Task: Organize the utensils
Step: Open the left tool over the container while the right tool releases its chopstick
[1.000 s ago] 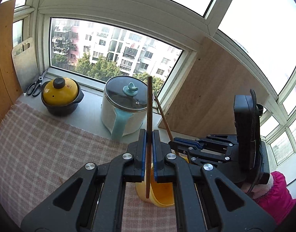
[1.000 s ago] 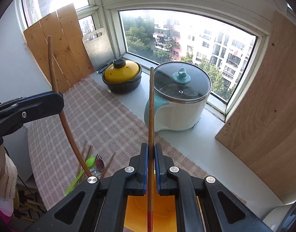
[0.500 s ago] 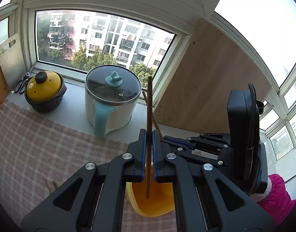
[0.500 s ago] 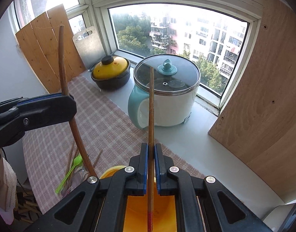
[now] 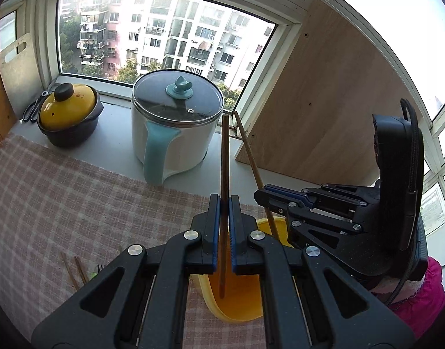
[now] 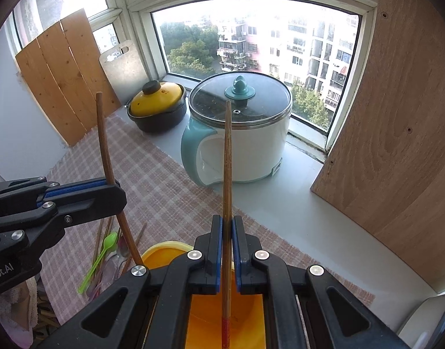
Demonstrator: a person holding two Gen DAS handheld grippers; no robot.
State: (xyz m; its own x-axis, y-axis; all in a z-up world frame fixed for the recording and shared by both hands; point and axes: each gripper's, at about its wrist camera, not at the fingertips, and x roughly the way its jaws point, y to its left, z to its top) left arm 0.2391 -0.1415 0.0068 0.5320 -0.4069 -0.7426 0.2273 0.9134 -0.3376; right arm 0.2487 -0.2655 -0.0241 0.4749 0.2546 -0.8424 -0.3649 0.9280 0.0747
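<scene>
In the left wrist view my left gripper (image 5: pixel 224 200) is shut on a brown chopstick (image 5: pixel 224 157) held upright, its lower end inside the yellow cup (image 5: pixel 237 305). To the right, my right gripper (image 5: pixel 261 193) pinches a second chopstick (image 5: pixel 248 151) that leans over the same cup. In the right wrist view the right gripper (image 6: pixel 227 221) is shut on that red-ended chopstick (image 6: pixel 227 160), whose end hangs in the yellow cup (image 6: pixel 164 250). The left gripper (image 6: pixel 117 192) appears at the left with its darker chopstick (image 6: pixel 101 133).
A green spoon (image 6: pixel 103 253) and several loose chopsticks (image 6: pixel 100 232) lie on the checked cloth (image 5: pixel 62 197) left of the cup. Behind stand a white and teal pot (image 5: pixel 175 128), a yellow-lidded casserole (image 5: pixel 68 116), scissors (image 5: pixel 33 107) and a cutting board (image 5: pixel 17 69). A wooden panel (image 5: pixel 324 101) stands at the right.
Both grippers have come down toward the yellow cup, which now looks larger and closer. The chopstick ends sit deeper in it. Both stay shut on their chopsticks.
</scene>
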